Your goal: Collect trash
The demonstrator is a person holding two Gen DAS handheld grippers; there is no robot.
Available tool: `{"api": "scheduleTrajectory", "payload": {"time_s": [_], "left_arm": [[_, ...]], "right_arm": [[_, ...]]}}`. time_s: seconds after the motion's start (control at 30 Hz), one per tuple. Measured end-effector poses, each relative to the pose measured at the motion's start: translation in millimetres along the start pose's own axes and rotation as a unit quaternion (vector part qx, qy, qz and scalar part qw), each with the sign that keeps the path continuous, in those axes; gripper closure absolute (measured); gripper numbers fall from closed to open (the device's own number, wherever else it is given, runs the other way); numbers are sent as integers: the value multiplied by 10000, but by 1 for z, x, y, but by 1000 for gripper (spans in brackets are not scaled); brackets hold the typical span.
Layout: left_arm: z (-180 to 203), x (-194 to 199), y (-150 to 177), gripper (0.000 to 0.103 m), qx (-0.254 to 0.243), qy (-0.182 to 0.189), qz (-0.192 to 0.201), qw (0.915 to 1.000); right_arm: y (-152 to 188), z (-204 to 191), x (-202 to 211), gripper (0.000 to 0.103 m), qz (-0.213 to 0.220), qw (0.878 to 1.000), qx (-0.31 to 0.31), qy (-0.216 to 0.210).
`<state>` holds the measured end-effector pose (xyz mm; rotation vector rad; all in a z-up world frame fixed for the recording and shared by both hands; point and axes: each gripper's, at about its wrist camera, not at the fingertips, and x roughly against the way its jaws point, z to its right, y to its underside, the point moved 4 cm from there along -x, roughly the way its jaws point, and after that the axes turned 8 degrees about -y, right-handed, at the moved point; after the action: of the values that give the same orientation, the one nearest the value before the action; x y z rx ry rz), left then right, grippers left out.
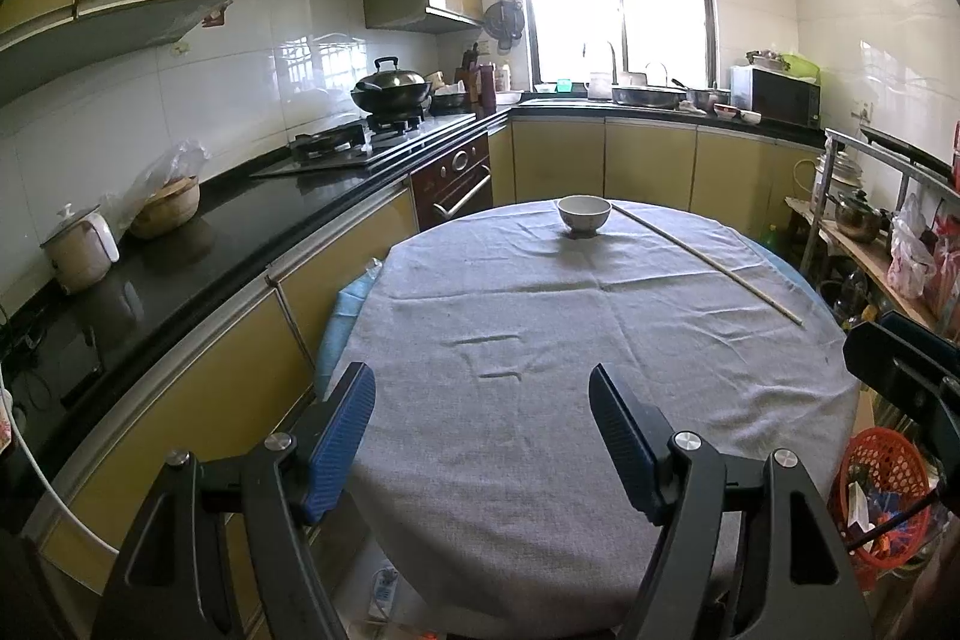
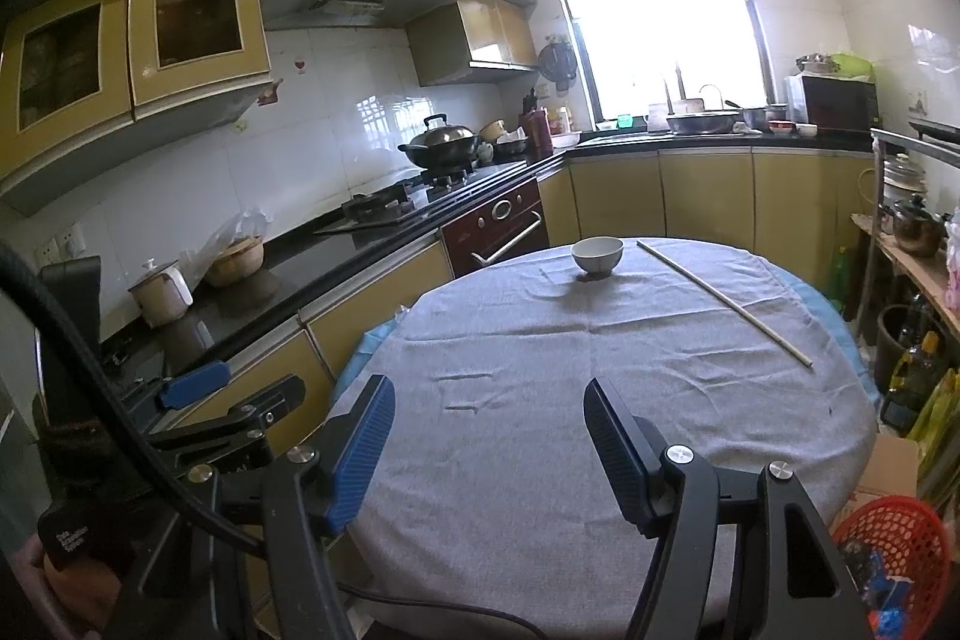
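Note:
A round table with a grey cloth (image 1: 540, 340) (image 2: 570, 370) fills the middle of both views. A white bowl (image 1: 583, 214) (image 2: 597, 256) stands at its far side, and a long thin wooden stick (image 1: 708, 262) (image 2: 720, 301) lies at the far right. A red mesh basket (image 1: 888, 496) (image 2: 900, 544) with scraps in it stands on the floor at the right of the table. My left gripper (image 1: 480, 424) is open and empty over the near edge of the table. My right gripper (image 2: 489, 436) is open and empty beside it.
A black counter (image 1: 240, 220) runs along the left with a stove, a wok (image 1: 390, 91), a white pot and a bagged bowl. A sink and microwave (image 1: 777, 94) stand at the back. A rack with pots and bags (image 1: 870, 232) stands at the right.

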<state>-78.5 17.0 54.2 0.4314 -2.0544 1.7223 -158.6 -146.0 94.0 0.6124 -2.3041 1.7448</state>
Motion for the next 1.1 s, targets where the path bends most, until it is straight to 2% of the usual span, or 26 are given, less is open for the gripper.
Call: {"api": "scheduleTrajectory", "payload": {"time_s": [0.37,0.43,0.47,0.5,1.1], "left_arm": [[2,4,-3,28,-14,18,29,10000],[2,6,-4,22,-20,19,48,10000],[2,6,-4,13,-13,9,74,10000],[2,8,-5,12,-9,-3,117,9999],[6,16,-6,12,-53,76,191,9998]], "right_arm": [[-3,1,2,34,46,10000,0,11],[-4,2,3,34,57,10000,-4,16],[-4,2,4,34,64,10000,-10,19],[-5,2,4,34,70,10000,-14,21],[-6,11,13,34,188,9997,-93,117]]}}
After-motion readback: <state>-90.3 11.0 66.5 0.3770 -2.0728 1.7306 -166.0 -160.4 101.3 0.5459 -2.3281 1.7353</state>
